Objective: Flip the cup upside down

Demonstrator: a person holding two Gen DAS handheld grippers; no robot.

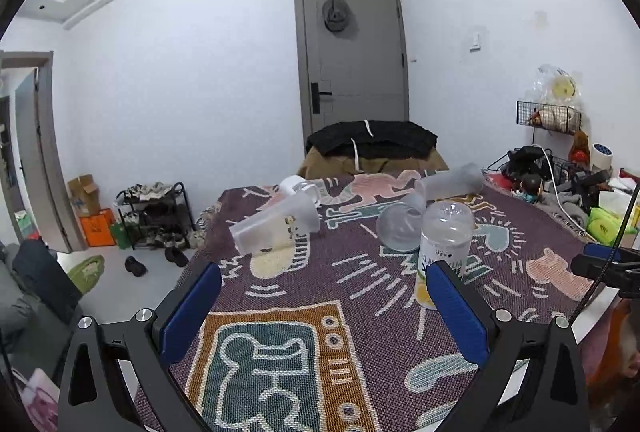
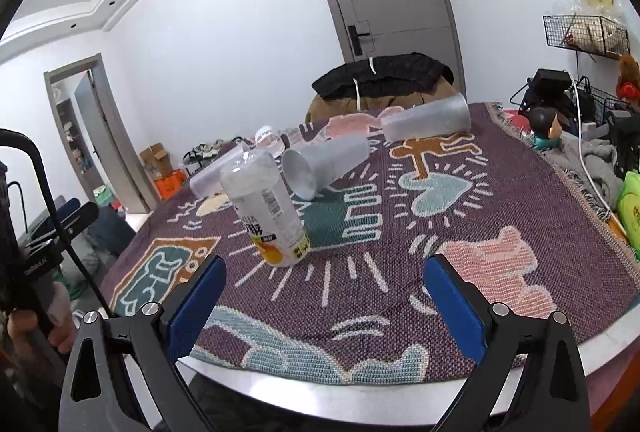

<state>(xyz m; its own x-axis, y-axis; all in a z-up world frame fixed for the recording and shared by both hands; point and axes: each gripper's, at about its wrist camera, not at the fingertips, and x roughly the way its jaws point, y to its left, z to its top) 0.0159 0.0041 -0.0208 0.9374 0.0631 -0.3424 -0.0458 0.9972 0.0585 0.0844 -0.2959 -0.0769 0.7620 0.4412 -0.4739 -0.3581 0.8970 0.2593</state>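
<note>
Right now both my grippers, left gripper and right gripper, hang spread wide and empty above the patterned cloth. One clear labelled cup stands mouth-down just ahead, while three frosted cups lie on their sides beyond it. I judge one flip is settled; any next grasp calls for closing across a lying cup's wall, then turning its mouth downward.
</note>
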